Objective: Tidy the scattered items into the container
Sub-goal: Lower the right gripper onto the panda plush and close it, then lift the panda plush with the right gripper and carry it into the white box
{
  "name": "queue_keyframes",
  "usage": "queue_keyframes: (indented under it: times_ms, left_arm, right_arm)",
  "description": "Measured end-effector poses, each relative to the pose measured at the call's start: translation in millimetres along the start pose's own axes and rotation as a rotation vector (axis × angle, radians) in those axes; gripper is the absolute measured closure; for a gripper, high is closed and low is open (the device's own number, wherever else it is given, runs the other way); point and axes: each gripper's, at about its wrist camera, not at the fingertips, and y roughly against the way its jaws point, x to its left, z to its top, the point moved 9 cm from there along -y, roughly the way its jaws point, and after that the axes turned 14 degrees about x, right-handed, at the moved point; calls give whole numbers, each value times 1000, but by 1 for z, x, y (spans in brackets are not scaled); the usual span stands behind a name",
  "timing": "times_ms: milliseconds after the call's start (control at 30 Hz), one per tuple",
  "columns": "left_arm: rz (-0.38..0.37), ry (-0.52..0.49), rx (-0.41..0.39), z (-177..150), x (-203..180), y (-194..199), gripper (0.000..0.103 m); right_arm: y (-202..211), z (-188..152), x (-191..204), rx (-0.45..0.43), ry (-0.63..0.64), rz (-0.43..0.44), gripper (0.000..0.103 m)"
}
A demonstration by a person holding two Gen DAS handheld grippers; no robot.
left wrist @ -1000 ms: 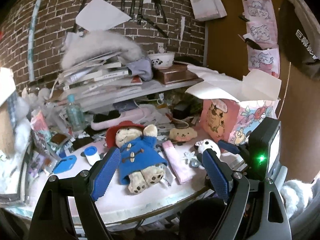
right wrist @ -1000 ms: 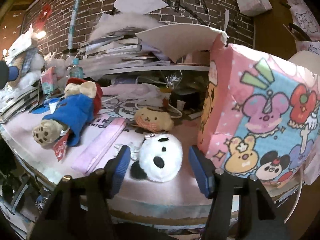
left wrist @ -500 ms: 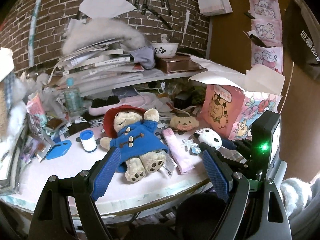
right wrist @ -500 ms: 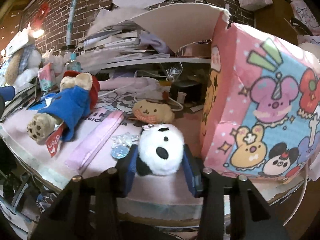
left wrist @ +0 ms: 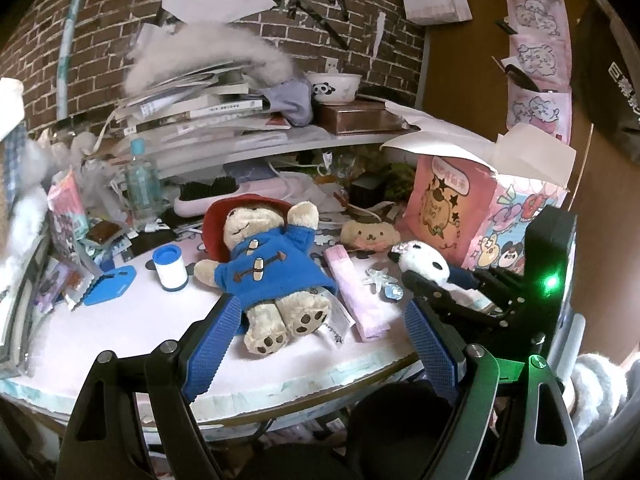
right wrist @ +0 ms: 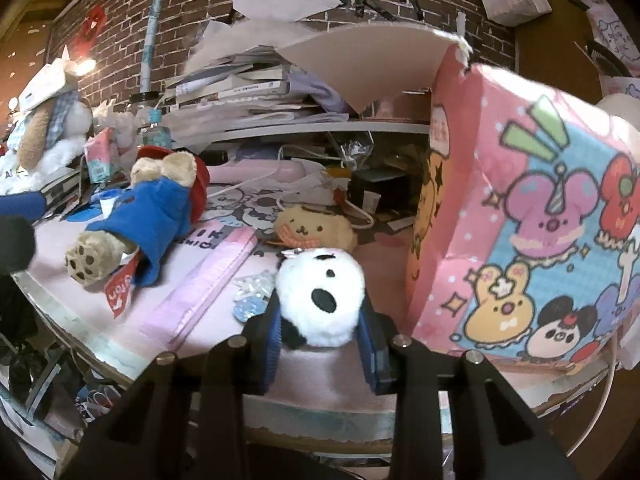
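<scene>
A small panda plush [right wrist: 320, 300] lies near the table's front edge, just left of the pink cartoon box [right wrist: 520, 220] whose flaps stand up. My right gripper [right wrist: 320, 320] is closing its jaws on the panda, and both blue pads press into its sides. The left wrist view shows the same grip on the panda plush [left wrist: 424, 260] beside the box [left wrist: 452, 208]. My left gripper [left wrist: 320, 312] hangs open in front of a teddy bear in a blue coat [left wrist: 272, 264], its fingers on either side of the bear's feet and not touching.
A pink pencil case [left wrist: 356, 292], a yellow dog plush [left wrist: 370, 234], clear trinkets [left wrist: 380, 280], a white roll with a blue cap [left wrist: 170, 268] and a blue card [left wrist: 106, 290] lie on the pink table [left wrist: 120, 328]. Books and a bottle [left wrist: 140, 184] crowd the back.
The right gripper's jaws have come together from wide apart onto the panda plush. The left gripper has stayed open near the bear's feet.
</scene>
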Motion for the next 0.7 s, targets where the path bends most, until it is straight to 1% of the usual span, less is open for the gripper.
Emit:
queue_keyframes:
  times_ms: [267, 500, 700]
  left_arm:
    - [-2, 3, -3, 0, 0, 0, 21]
    - [0, 15, -10, 0, 2, 2, 21]
    - [-3, 16, -16, -1, 3, 5, 21]
  right_arm:
    - [15, 16, 2, -7, 21, -9, 73]
    - [37, 32, 8, -49, 38, 3, 73]
    - [60, 48, 17, -81, 48, 95, 73]
